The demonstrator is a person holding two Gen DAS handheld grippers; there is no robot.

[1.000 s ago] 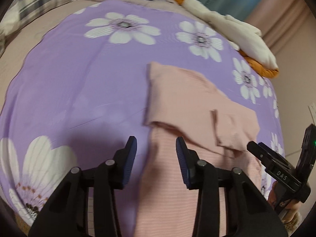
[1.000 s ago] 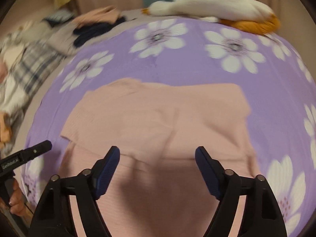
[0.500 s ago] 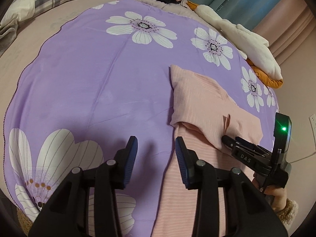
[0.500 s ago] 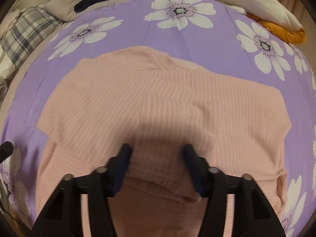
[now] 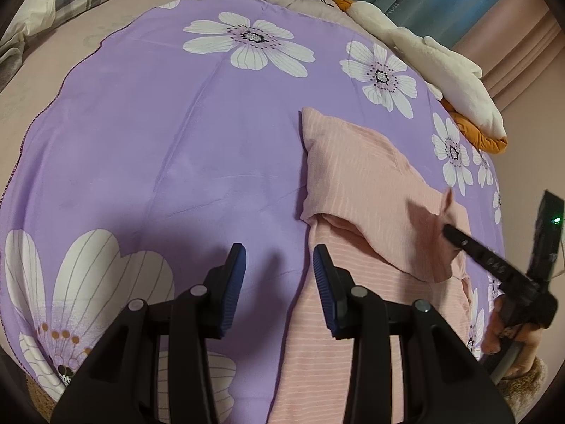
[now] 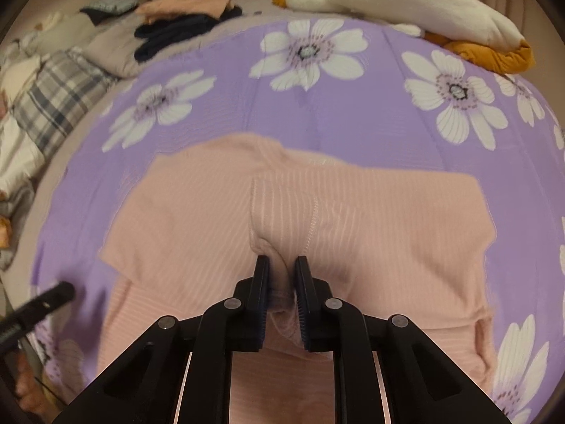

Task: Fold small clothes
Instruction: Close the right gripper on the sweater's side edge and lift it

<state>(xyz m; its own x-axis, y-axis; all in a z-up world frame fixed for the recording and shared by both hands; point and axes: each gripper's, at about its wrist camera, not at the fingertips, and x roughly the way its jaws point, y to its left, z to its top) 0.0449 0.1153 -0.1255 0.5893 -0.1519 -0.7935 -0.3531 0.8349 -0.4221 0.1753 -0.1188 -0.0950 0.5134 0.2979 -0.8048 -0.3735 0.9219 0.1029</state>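
Purple flowered sheet [image 5: 197, 148] covers the bed, with a white plush toy [image 6: 416, 7] and a pile of clothes [image 6: 183, 17] at its far edge. On it lies the pink striped shirt [image 6: 370, 219], partly folded. Right tool [image 6: 280, 265] has just been closing and pinches a fold of the shirt, seemingly a sleeve. Left tool [image 5: 279, 265] hovers spread above the shirt's edge, gripping nothing.

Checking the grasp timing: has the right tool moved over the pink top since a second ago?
Yes. The right tool went forward onto the pink top, toward the purple flowered sheet beyond; its jaws have just been closing, pinching a cloth ridge.
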